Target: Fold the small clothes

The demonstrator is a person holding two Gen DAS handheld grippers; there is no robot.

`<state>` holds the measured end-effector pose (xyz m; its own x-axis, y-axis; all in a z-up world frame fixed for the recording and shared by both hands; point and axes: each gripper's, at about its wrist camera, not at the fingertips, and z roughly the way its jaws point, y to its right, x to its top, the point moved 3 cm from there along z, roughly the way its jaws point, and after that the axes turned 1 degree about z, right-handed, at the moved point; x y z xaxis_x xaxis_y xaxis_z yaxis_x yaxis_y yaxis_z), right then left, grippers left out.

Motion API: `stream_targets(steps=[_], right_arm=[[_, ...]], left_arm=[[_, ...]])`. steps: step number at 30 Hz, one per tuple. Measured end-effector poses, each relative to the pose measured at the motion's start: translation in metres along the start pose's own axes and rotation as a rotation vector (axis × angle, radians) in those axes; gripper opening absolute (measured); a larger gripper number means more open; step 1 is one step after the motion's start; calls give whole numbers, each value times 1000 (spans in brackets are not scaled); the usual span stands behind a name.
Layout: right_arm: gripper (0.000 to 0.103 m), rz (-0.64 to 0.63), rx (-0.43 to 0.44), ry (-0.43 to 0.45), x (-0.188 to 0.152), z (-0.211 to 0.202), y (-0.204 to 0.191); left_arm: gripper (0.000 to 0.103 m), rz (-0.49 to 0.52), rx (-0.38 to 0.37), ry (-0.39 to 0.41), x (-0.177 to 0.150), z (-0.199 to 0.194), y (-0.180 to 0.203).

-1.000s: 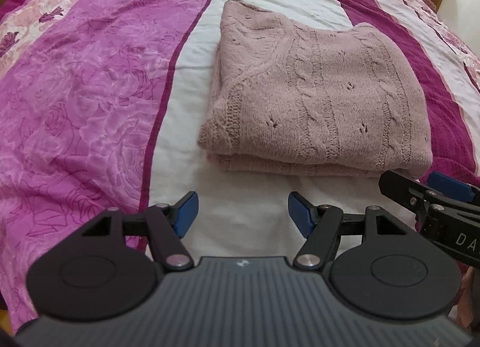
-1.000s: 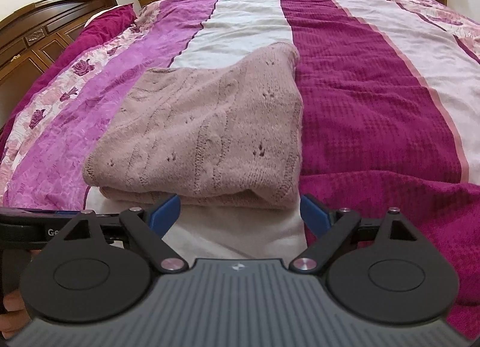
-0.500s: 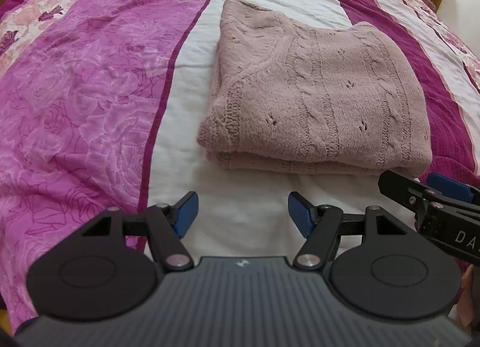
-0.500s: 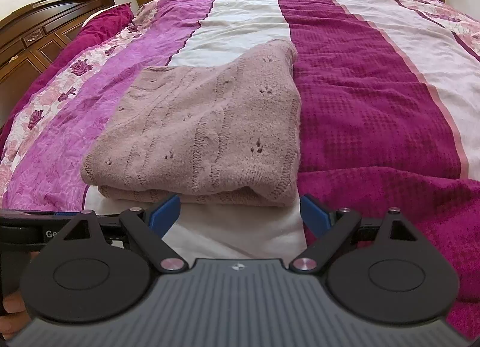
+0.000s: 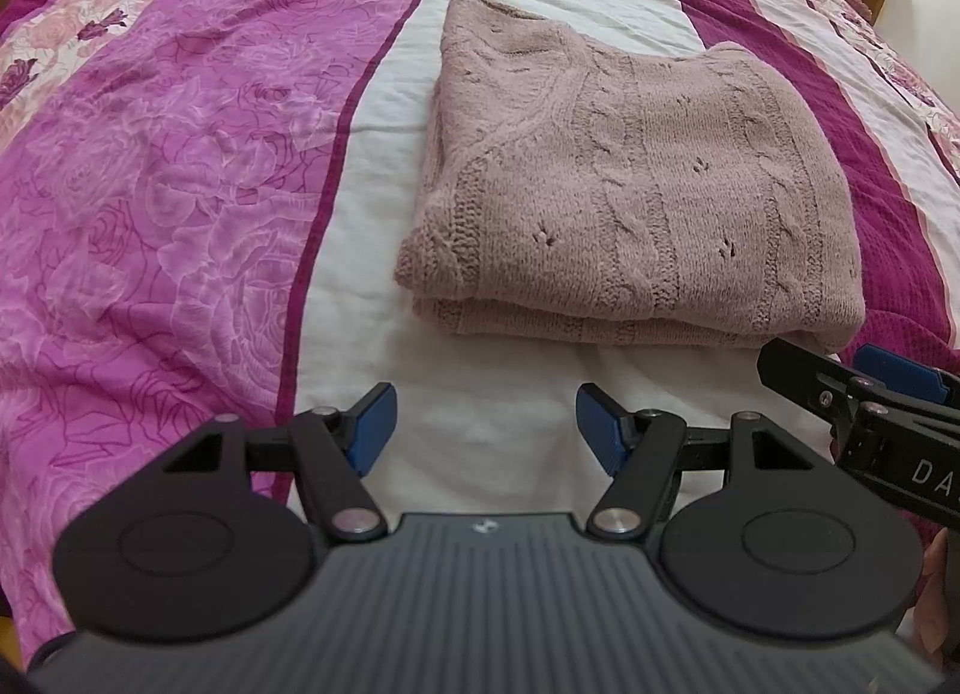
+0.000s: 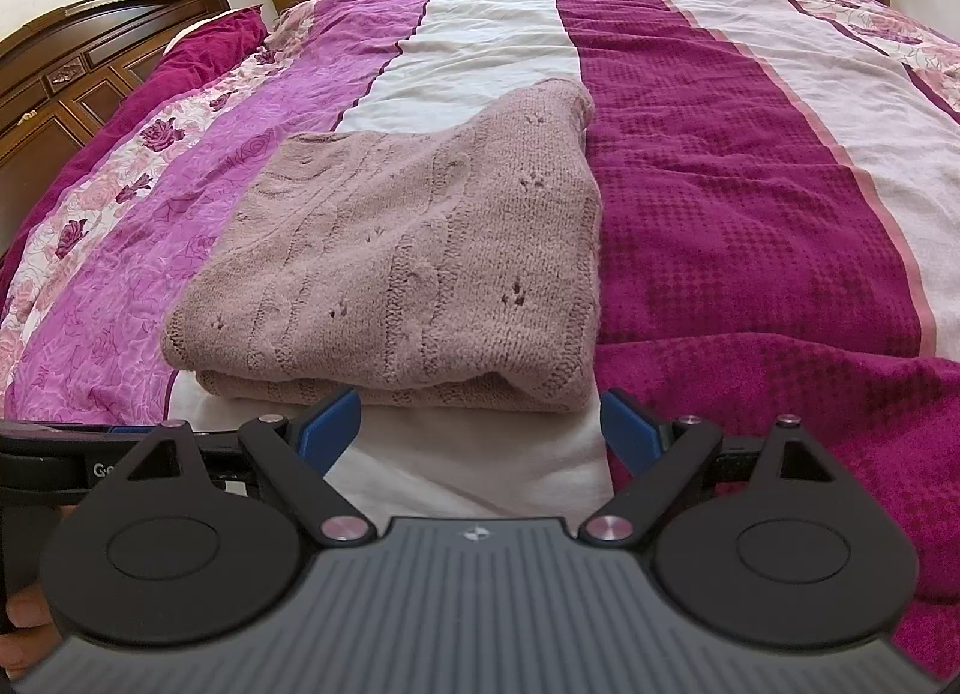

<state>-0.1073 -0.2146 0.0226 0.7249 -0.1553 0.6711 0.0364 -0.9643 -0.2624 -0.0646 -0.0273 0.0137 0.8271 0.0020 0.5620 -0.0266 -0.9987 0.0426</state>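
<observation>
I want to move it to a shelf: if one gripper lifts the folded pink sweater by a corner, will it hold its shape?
Probably not. The sweater is soft, loose cable knit, so it would likely droop. Its stacked layers would probably slide open.

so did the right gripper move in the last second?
Yes, slightly. In the right wrist view the folded pink knit sweater and the bedspread stripes both sit lower and nearer the open right gripper, so it edged forward toward the sweater.
</observation>
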Motion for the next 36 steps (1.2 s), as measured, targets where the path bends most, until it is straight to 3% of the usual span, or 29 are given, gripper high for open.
stream_targets(steps=[36], right_arm=[[91, -2, -2, 1, 0, 0, 0]], left_arm=[[68, 1, 0, -4, -2, 1, 0]])
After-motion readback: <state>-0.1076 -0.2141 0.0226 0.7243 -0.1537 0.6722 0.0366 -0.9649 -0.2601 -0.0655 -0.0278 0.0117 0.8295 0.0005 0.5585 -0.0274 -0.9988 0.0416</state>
